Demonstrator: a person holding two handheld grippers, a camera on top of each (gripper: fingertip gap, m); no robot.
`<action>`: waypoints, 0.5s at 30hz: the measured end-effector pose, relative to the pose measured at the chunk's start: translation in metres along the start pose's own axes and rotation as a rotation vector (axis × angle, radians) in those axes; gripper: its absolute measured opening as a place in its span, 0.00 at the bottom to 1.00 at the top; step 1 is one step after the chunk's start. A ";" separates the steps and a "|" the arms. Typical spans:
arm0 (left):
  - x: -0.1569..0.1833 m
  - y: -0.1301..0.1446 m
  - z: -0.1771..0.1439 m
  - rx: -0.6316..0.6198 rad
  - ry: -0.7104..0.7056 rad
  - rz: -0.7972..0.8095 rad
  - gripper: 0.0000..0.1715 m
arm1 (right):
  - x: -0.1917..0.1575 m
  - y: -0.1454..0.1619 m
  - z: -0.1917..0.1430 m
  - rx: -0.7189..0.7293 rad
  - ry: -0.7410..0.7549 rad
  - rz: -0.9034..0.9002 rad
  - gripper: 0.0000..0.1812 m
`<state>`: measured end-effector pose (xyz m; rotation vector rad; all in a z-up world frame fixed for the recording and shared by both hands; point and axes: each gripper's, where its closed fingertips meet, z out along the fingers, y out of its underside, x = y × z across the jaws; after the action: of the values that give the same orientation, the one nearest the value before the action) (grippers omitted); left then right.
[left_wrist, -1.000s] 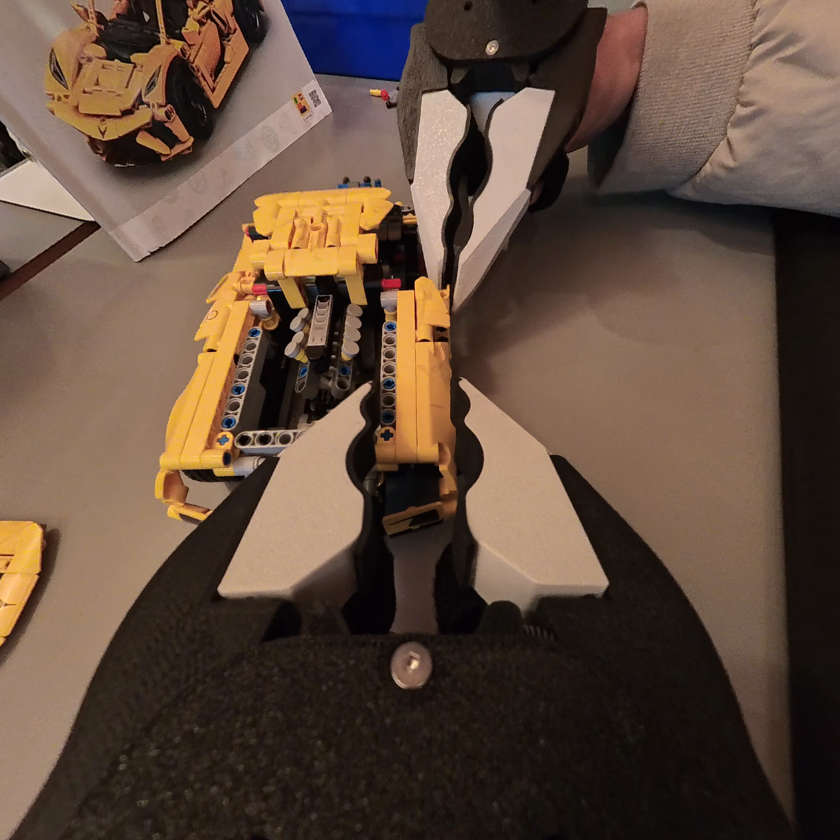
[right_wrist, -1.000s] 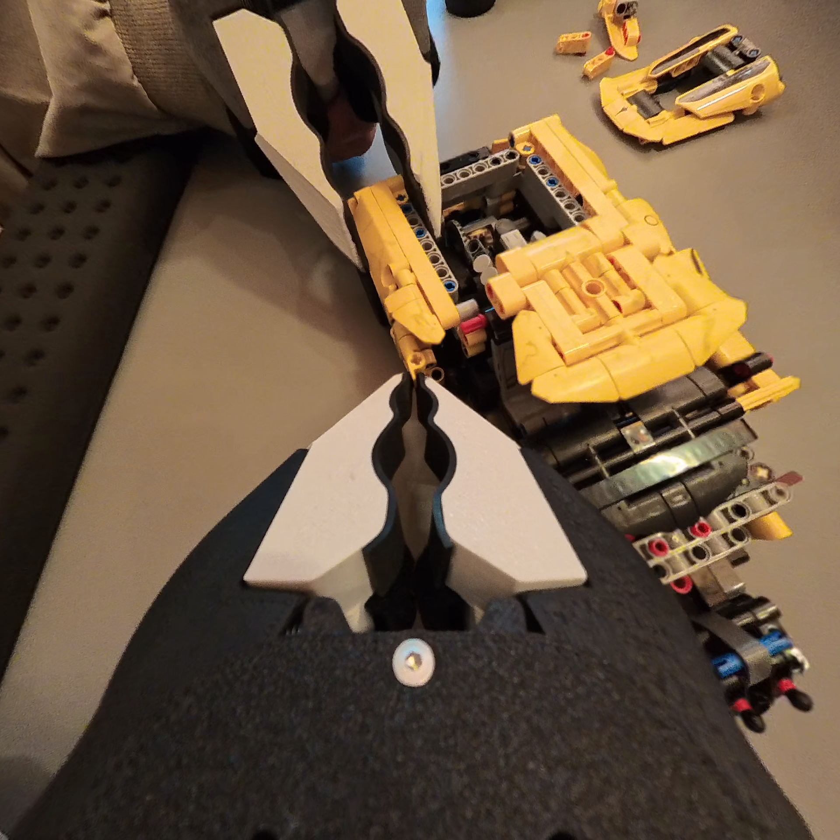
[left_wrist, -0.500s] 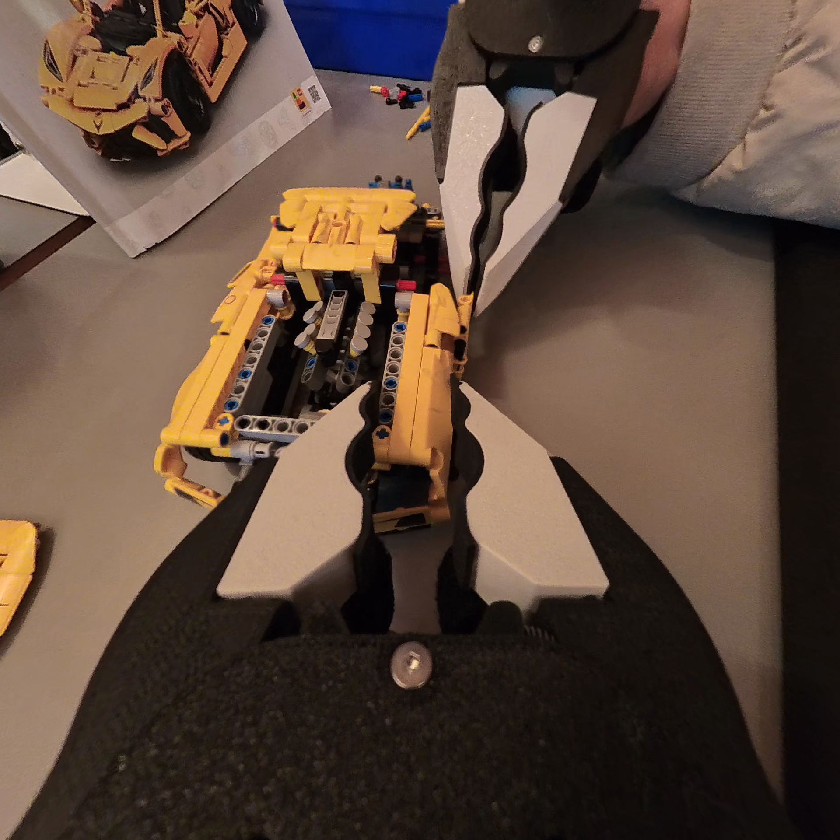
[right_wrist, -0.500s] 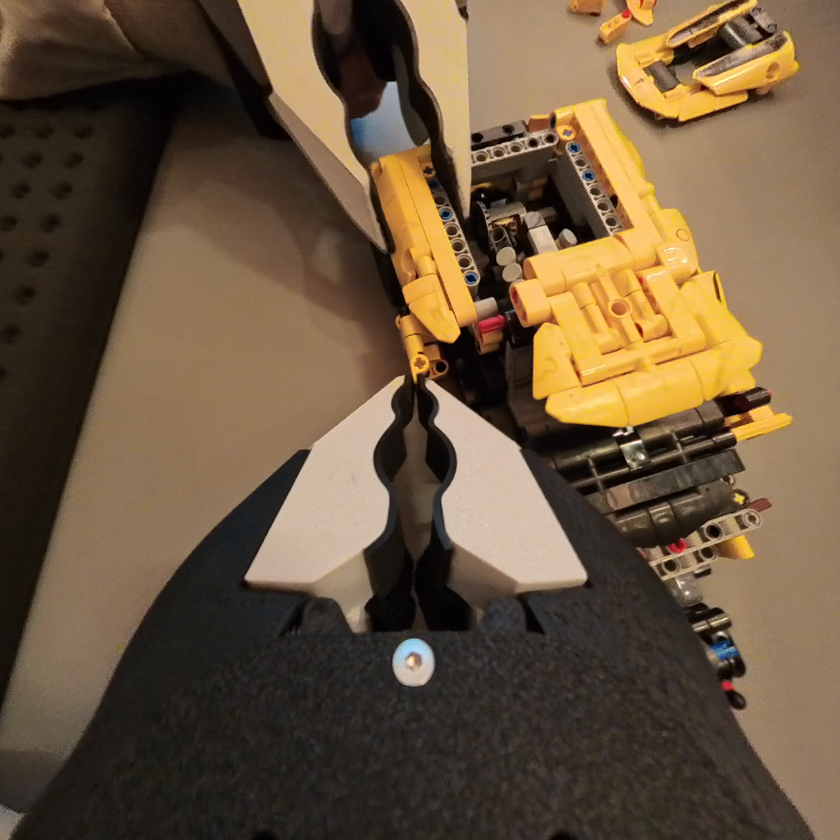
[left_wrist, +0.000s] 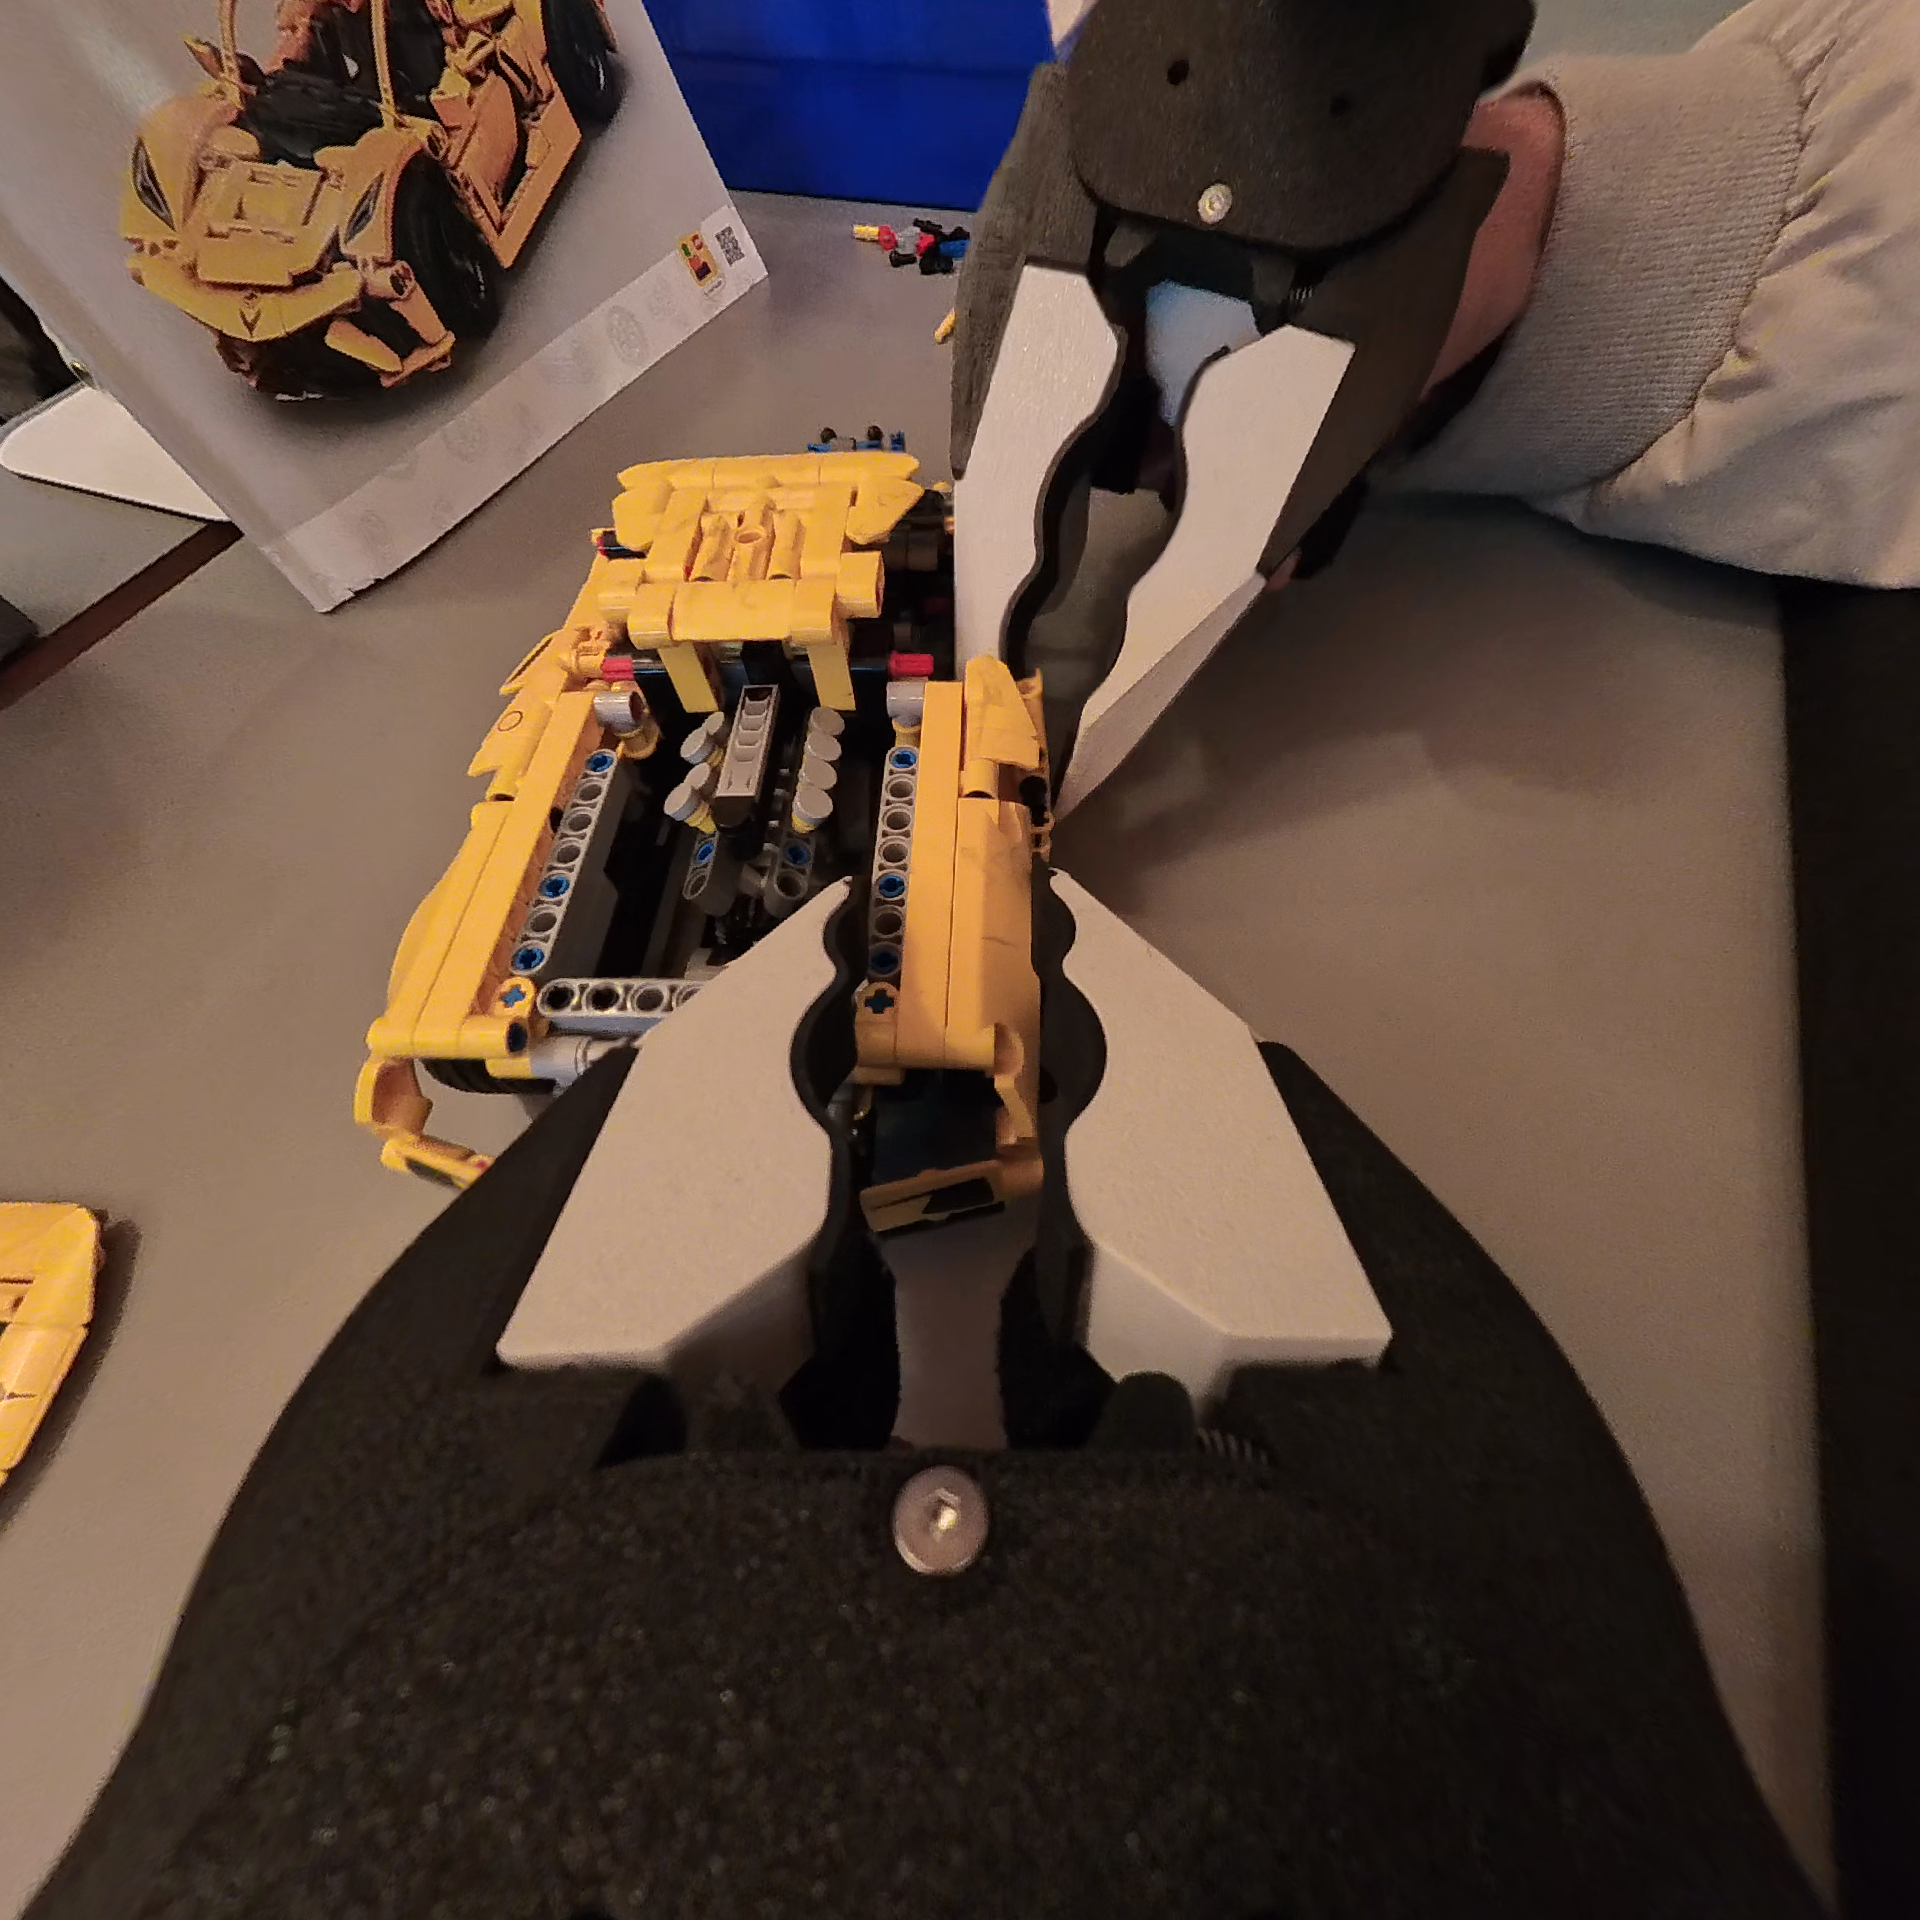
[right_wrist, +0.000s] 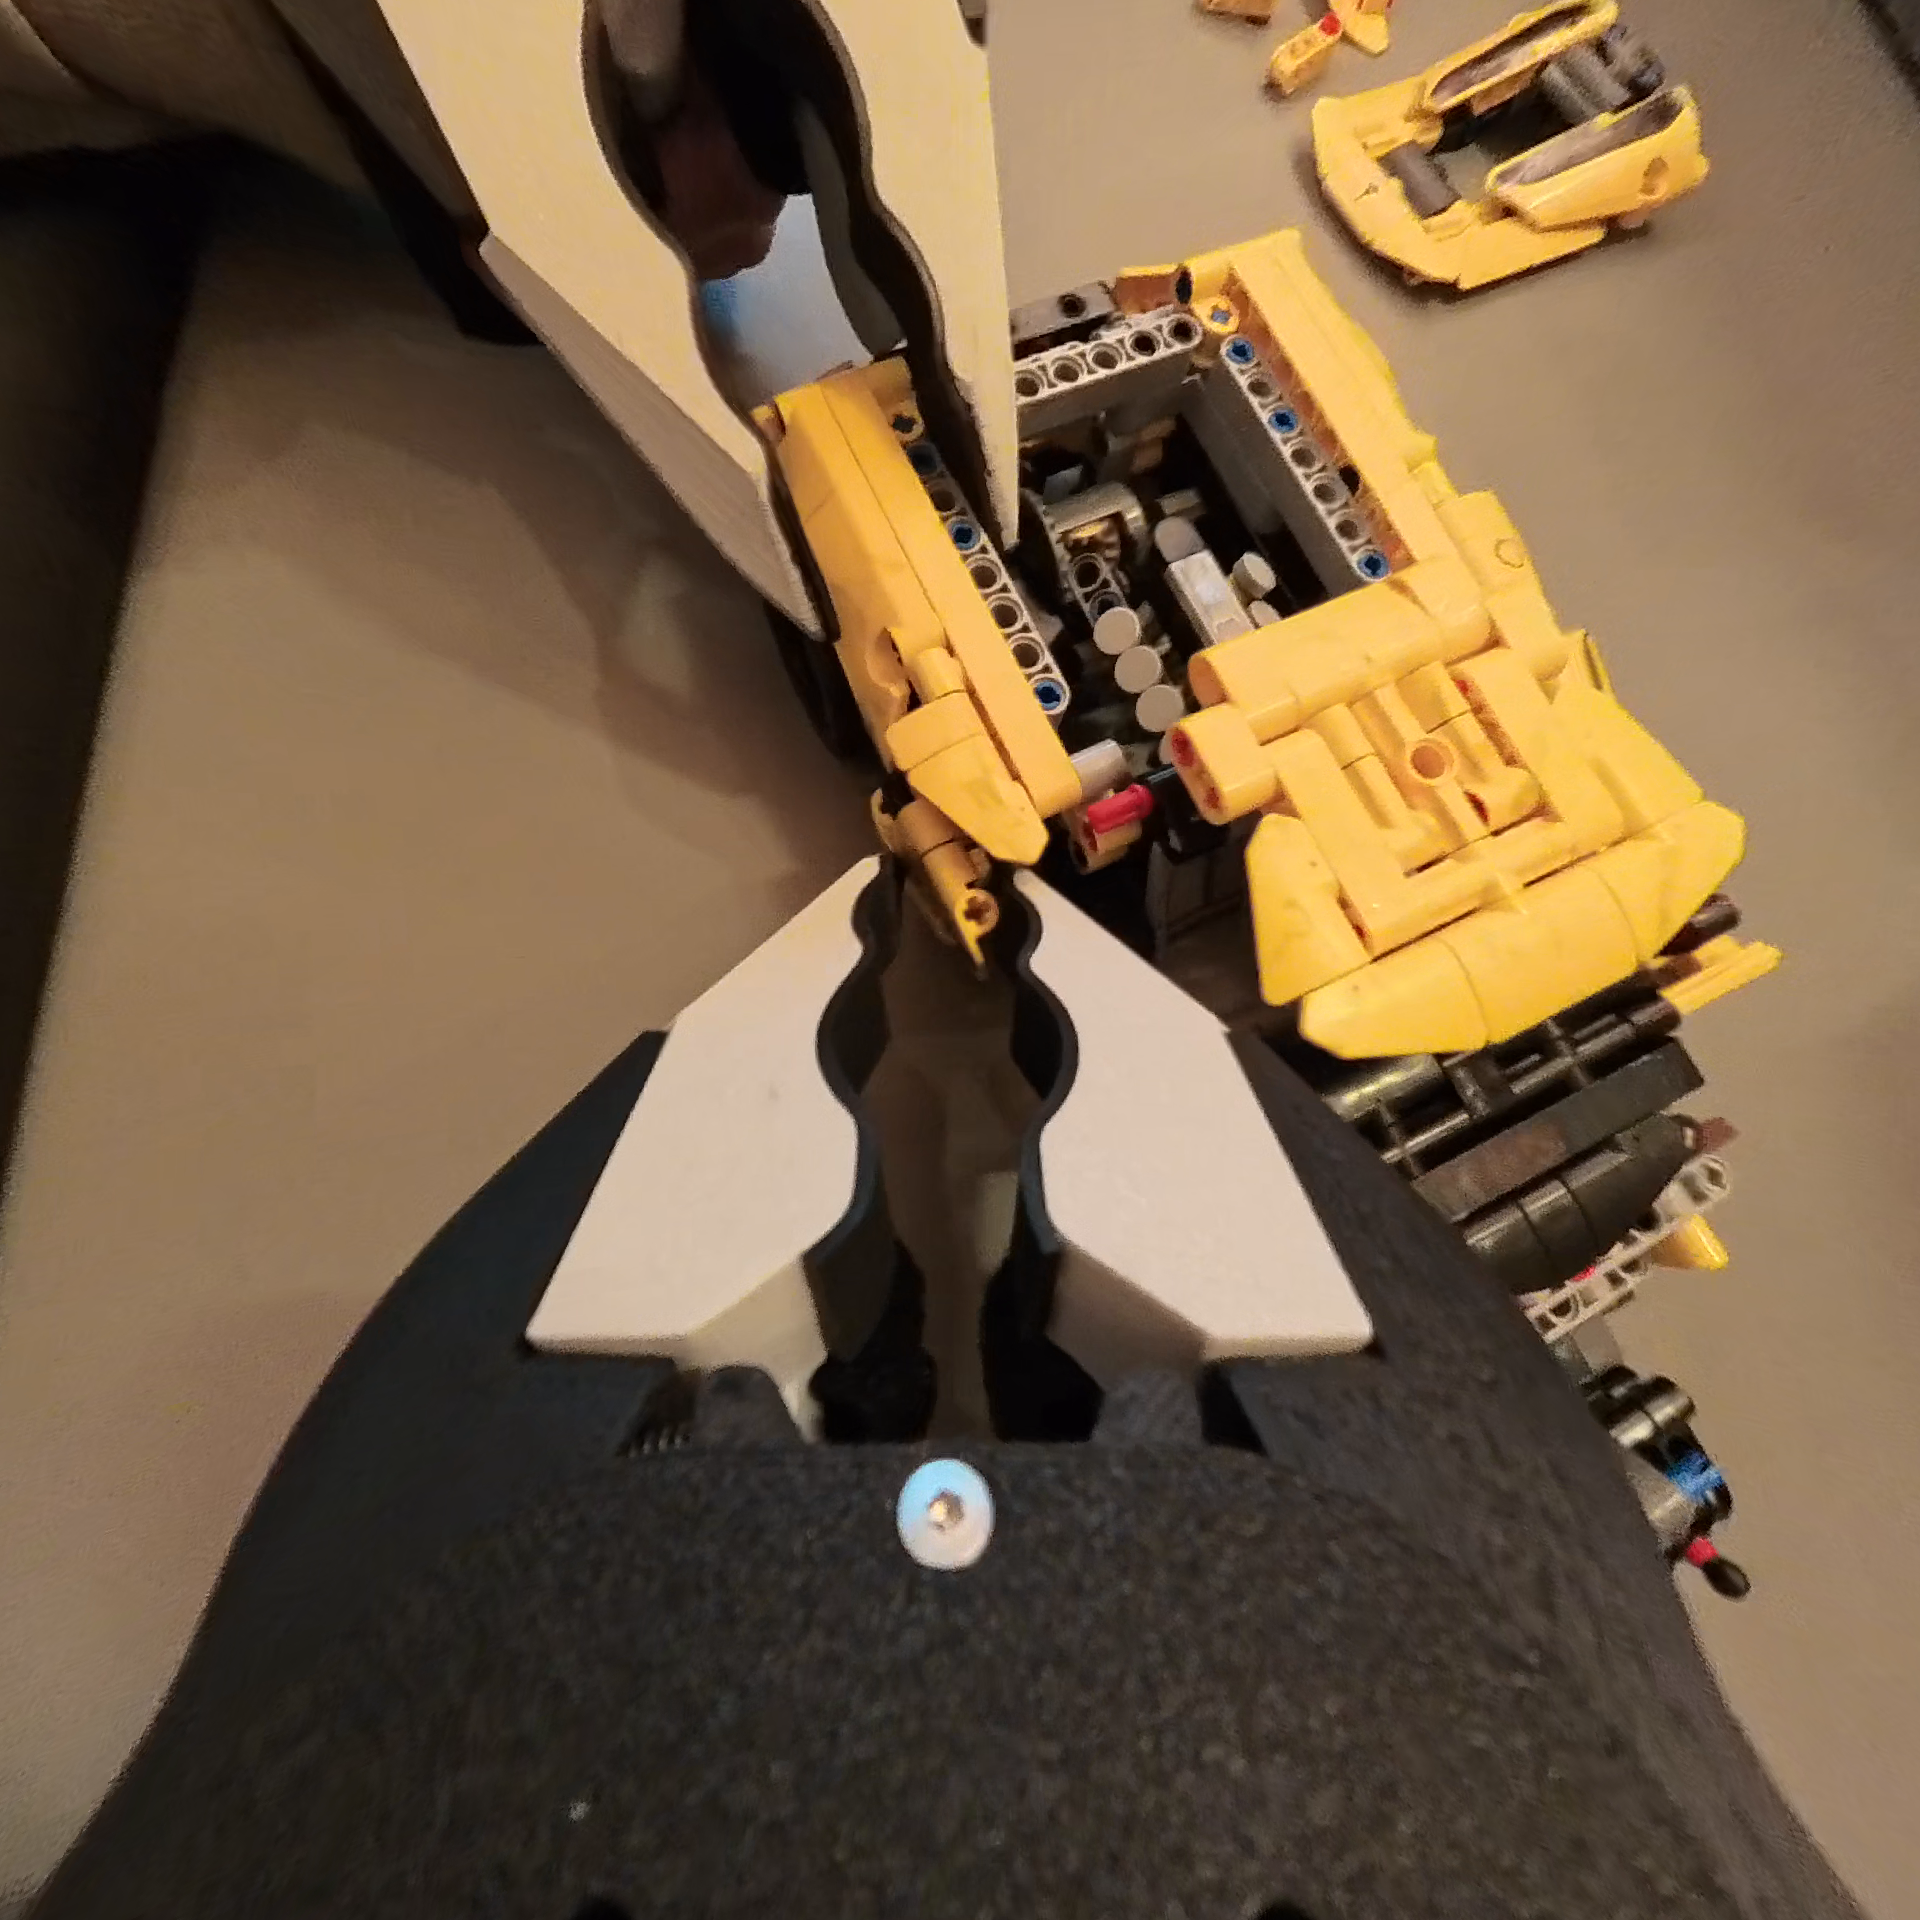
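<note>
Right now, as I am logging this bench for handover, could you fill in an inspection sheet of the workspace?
Surface: grey table.
Job's things: yellow brick-built car, partly built, engine bay open.
Clutter: loose yellow body section; small loose pins; yellow part at the left edge.
Grippers: left gripper jaws clamp the car's side panel; right gripper jaws slightly apart around a small yellow connector, contact unclear.
Cables: nothing seen.
Surroundings: printed car picture sheet; blue bin; a person's sleeve.

Two close wrist views, facing opposite ways (shared: yellow brick car (left_wrist: 727, 790) (right_wrist: 1195, 665)).
</note>
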<state>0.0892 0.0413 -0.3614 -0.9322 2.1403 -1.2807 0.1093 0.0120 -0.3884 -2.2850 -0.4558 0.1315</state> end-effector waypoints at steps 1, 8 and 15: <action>0.000 0.000 0.000 0.003 -0.004 0.009 0.18 | -0.001 0.000 -0.002 0.008 -0.041 0.023 0.09; 0.001 0.001 -0.002 0.000 0.028 -0.015 0.18 | -0.006 0.010 -0.006 -0.021 -0.064 -0.054 0.03; -0.001 0.001 0.001 -0.006 -0.023 0.003 0.18 | -0.011 0.012 -0.004 -0.089 0.087 -0.242 0.02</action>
<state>0.0902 0.0424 -0.3628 -0.9413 2.1289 -1.2564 0.1028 -0.0021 -0.3950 -2.2909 -0.6993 -0.1113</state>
